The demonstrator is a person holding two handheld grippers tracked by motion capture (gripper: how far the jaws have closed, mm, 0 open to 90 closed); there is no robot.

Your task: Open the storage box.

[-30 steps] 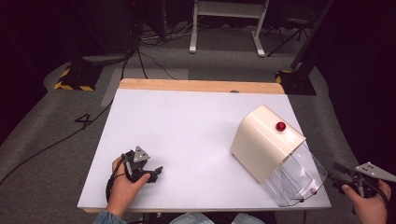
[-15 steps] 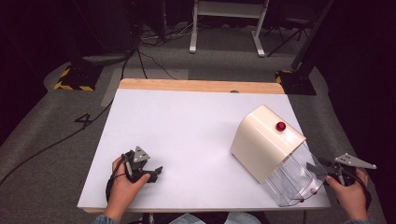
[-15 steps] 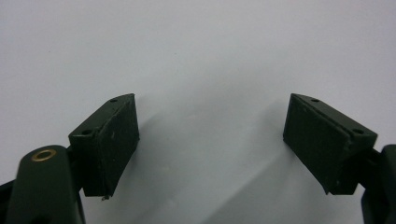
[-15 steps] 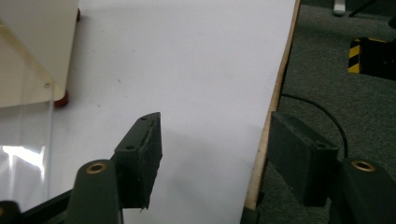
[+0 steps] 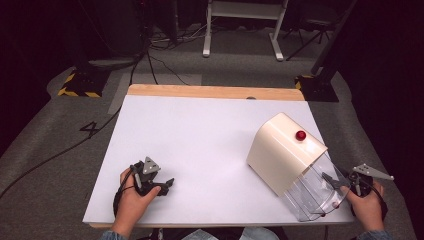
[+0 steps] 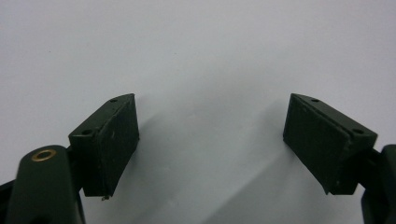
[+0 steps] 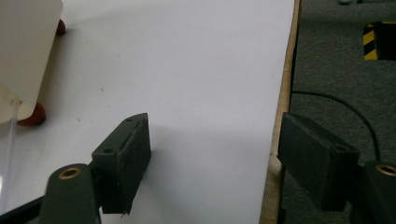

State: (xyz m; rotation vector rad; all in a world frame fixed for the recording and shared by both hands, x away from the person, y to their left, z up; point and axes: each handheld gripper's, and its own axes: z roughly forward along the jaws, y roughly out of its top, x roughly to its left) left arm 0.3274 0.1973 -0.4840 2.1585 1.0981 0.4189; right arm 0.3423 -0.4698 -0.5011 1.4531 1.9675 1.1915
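Table: white, smooth, matte top [image 5: 200,150] with a bare wooden strip along its far edge, taking up the middle of the high view.
Appliance: cream box [image 5: 282,150] with a rounded top, lying toward the lower right of the high view; a small red knob [image 5: 300,135] sits on its upper face.
Clear bin: see-through plastic front [image 5: 312,192] joined to the cream box, reaching to the table's near right edge, bottom right of the frame.
Red feet: two small rounded feet [image 7: 32,116] under the cream body, at the left edge of my right gripper view.
Handling: I judge it a hollow, light, stiff shell; glossy plastic, so slippery, and the clear part looks thin and could crack if squeezed hard.
Hold: I would take a wall or rim edge of the clear bin, since the cream body is too broad for my jaws.
Right gripper: mine [image 5: 336,183], jaws spread wide and holding nothing, tips just beside the clear bin; I cannot tell if they touch it.
Left gripper: mine [image 5: 166,184], lower left of the high view, well apart from the appliance, jaws wide apart over bare table.
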